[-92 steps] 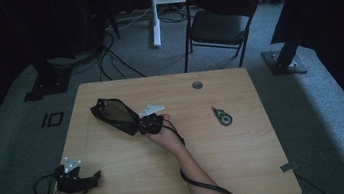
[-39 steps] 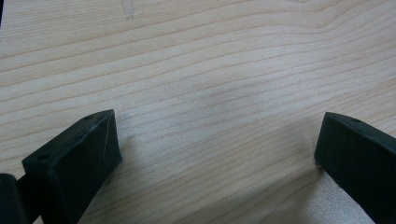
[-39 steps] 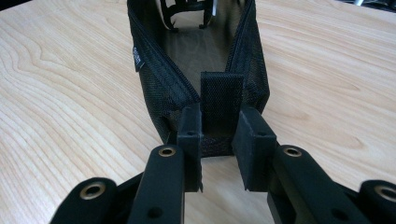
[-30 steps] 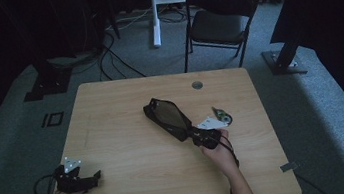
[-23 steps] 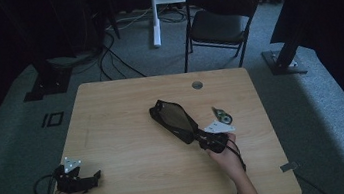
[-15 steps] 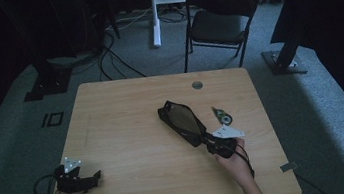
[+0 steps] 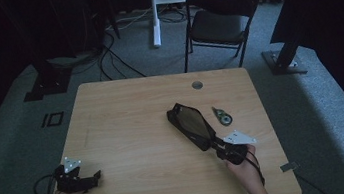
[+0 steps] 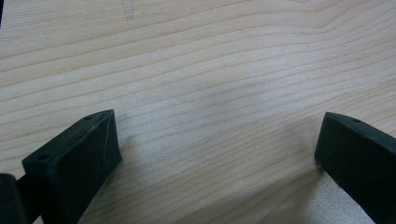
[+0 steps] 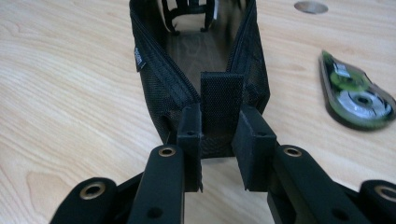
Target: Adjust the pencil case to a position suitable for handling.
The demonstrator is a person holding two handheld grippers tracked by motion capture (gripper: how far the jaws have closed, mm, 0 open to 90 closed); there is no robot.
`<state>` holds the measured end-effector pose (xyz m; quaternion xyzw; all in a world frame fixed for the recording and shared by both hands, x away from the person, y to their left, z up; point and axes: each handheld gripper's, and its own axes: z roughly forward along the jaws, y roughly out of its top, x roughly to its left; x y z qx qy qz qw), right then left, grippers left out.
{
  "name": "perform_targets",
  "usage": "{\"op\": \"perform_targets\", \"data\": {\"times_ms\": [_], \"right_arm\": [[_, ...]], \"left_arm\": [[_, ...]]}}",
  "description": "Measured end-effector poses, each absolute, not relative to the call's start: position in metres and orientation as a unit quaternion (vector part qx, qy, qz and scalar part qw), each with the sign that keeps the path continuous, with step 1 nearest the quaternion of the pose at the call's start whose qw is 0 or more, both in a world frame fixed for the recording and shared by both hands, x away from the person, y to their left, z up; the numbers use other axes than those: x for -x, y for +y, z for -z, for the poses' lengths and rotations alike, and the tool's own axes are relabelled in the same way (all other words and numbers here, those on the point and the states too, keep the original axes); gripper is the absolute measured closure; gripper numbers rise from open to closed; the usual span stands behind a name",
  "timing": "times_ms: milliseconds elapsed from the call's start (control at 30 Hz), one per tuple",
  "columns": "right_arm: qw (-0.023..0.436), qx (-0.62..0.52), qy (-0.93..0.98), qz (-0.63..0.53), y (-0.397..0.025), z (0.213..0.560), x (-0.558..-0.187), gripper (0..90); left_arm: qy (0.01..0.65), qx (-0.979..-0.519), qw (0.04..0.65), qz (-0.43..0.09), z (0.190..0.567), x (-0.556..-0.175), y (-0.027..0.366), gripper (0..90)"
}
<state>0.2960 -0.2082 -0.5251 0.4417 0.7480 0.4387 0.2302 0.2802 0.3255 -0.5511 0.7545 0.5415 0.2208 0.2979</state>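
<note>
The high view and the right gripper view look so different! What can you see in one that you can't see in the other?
From the high view: the whole table, a chair behind it, the left gripper resting open near the front corner, and both hands.

From the right gripper view: the fingers pinching the fabric tab at the end of the pouch, and its zip open.

In both: the black pouch, the green tape dispenser beside it, and the round hole in the tabletop.
</note>
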Motion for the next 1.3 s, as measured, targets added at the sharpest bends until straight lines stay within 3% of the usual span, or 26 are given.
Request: {"op": "perform_targets", "data": {"times_ms": [1133,1267,1300], "right_arm": [[0.248,-0.449,0.738,-0.439,-0.229,0.530,-0.233,72.8],[0.247,-0.452,0.732,-0.447,-0.228,0.530,-0.233,67.4],[0.242,-0.449,0.735,-0.447,-0.227,0.530,-0.233,62.6]], "left_arm": [[0.542,-0.754,0.298,-0.221,0.551,-0.280,0.325,0.1],[0.542,-0.754,0.298,-0.221,0.551,-0.280,0.325,0.1],[0.542,-0.754,0.298,-0.221,0.551,-0.280,0.325,0.1]]}}
